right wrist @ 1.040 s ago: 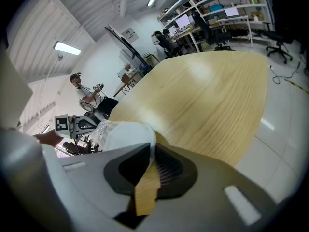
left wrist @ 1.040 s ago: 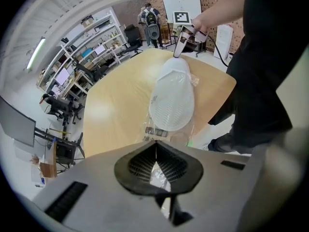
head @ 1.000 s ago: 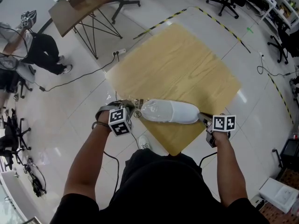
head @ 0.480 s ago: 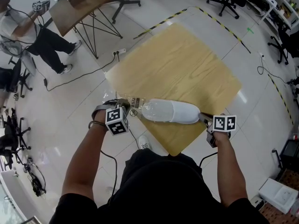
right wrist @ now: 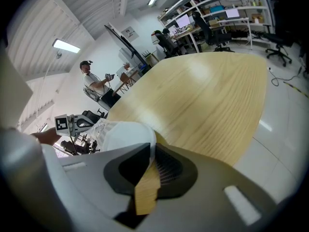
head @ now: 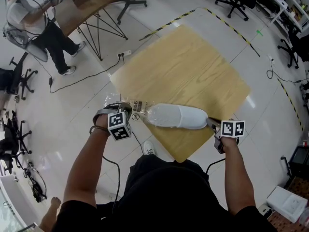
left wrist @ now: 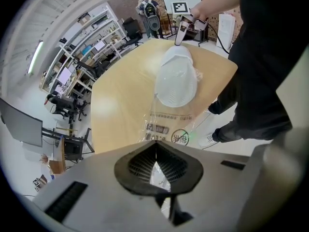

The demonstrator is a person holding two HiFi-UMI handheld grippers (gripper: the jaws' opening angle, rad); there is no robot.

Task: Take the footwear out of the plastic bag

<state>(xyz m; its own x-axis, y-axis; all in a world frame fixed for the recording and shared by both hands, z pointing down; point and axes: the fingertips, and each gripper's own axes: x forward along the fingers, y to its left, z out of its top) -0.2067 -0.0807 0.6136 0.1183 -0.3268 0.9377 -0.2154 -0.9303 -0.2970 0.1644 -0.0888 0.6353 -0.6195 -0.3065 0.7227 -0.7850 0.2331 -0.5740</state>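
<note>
In the head view a white slipper [head: 176,116] lies near the lower corner of the wooden counter [head: 183,66], between the two tools. Its left end is inside the clear plastic bag [head: 140,110], and its right end is outside of it. The left tool [head: 128,112] is at the lower left edge of the counter and the right tool [head: 212,125] at the lower right edge, but this view does not show how the jaws stand. The left gripper view shows it: the jaws are pressed together on the printed edge of the bag, which stretches away to the slipper in the upper middle of the frame. The right gripper view shows its jaws closed on the thin white rim of the slipper, low in the centre of the frame. Only the head view shows both arms together. A person [head: 34,18] stands at the upper left of the frame, far from the counter.
</note>
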